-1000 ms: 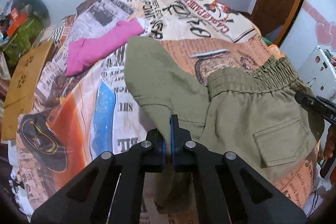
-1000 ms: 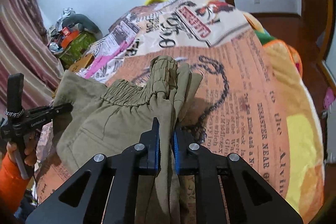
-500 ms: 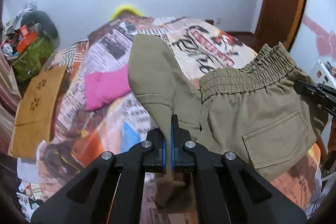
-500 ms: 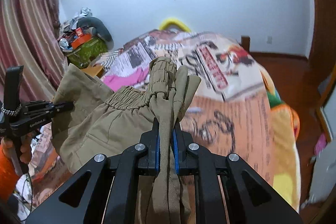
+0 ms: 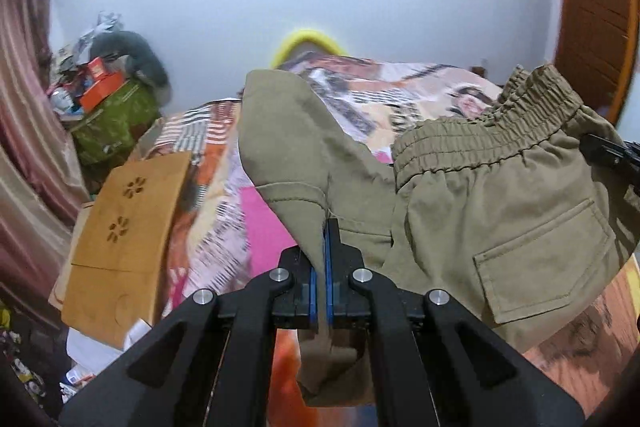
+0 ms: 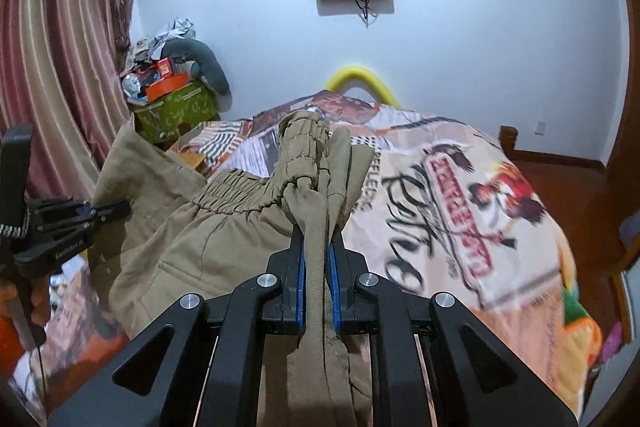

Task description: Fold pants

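— While the olive pants are being held up clear of the bed, where is open room being left?

— Most of the printed bedspread is being left bare on the right, out to its rounded edge, where wooden floor is being shown beyond. On the left, the bed's edge is being crowded by a cardboard piece and a green box piled with clutter beside the curtain.

— How are the jaws being kept?

— The left gripper is being kept clamped on a thin fold of a pant leg, its blue pads pressed together on the cloth. The right gripper is being kept clamped on a thicker bunch of fabric just below the elastic waistband.

— What is being shown by one view only?

— A pink garment lying on the bed and the back pocket are being shown by the left wrist view only. The left gripper's black frame, seen from the side at the pants' far edge, is being shown only by the right wrist view.
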Demonstrator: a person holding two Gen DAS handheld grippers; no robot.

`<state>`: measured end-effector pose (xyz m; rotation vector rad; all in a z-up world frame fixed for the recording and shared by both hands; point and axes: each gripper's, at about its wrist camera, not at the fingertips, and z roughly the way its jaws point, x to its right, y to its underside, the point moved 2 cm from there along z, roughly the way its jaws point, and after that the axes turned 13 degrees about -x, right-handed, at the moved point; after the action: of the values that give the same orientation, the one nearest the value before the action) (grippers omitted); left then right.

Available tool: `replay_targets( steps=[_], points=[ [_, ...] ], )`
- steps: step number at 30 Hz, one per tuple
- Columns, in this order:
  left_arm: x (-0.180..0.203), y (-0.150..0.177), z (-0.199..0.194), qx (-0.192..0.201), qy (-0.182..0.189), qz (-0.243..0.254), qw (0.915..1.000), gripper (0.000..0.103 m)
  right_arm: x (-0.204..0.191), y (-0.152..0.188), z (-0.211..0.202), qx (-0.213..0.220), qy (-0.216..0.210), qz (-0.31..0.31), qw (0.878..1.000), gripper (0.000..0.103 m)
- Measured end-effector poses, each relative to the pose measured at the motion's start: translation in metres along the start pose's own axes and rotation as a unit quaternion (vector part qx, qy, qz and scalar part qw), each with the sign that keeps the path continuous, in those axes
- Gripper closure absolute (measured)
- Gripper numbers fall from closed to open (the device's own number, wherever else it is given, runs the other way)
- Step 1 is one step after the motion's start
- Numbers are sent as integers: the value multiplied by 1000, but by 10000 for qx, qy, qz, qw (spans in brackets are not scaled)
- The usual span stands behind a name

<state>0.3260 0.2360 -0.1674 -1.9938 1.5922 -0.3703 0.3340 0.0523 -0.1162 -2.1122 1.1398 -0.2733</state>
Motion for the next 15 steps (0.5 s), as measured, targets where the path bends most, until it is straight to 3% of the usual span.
replay_targets(
  steps=[6, 15],
  points=[
    [-30, -33, 42, 16, -374, -164, 9992, 101, -23, -41, 52, 43, 61, -162, 9998, 95],
    [-75, -59, 112, -91, -425, -409, 9982, 100, -36, -67, 130, -172, 113, -262, 9994, 95]
  ],
)
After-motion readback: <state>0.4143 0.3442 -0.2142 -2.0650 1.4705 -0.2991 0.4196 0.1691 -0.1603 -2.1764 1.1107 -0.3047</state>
